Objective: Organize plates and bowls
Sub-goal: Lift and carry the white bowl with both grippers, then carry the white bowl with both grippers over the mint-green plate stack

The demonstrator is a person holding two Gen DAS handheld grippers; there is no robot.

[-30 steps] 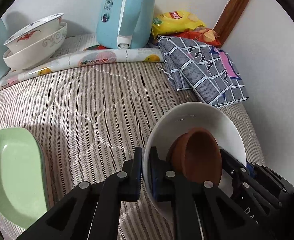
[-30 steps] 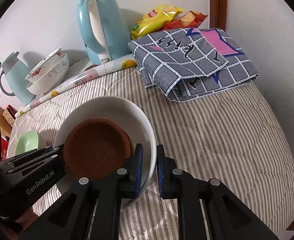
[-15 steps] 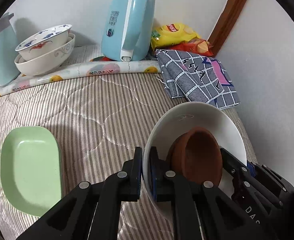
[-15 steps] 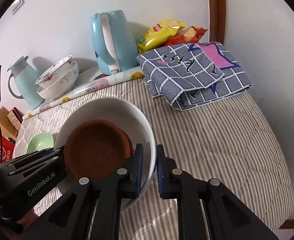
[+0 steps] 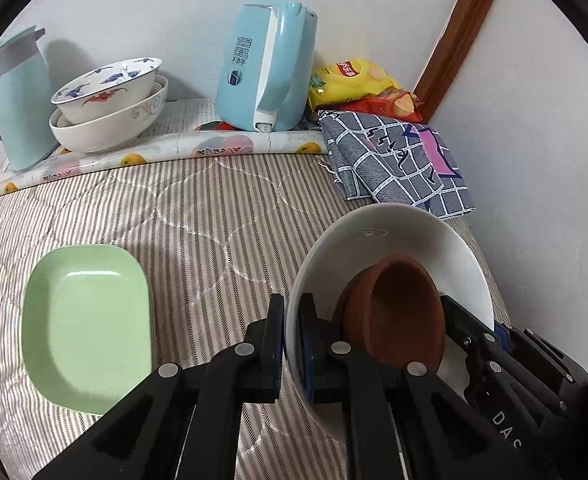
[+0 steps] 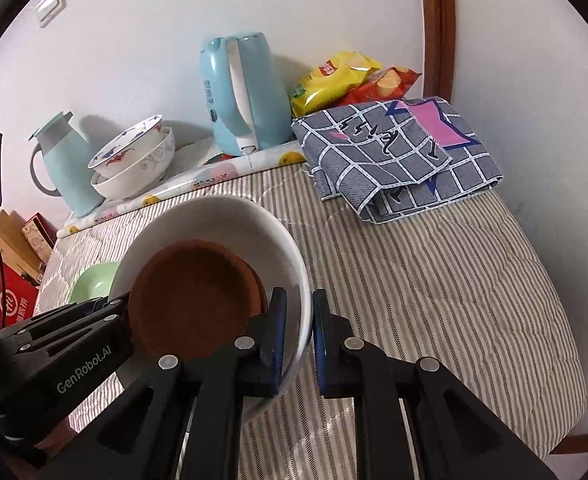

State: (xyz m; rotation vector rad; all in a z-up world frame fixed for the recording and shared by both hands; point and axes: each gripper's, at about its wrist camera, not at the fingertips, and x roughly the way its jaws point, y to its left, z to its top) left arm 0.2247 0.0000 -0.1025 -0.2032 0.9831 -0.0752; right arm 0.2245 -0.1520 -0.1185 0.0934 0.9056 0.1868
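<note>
Clutter along the wall behind a striped quilted bed

A light blue electric kettle stands on a fruit-print mat near the wall, with a pale blue thermos jug at the mat's far left end. Right of the kettle lie a yellow chip bag and a red snack bag, touching a folded grey checked cloth on the striped bed cover. A red box sits beside the bed.

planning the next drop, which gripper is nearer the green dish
Left. The left gripper holds the white bowl's rim facing the green dish; the right gripper clamps the far rim.
</note>
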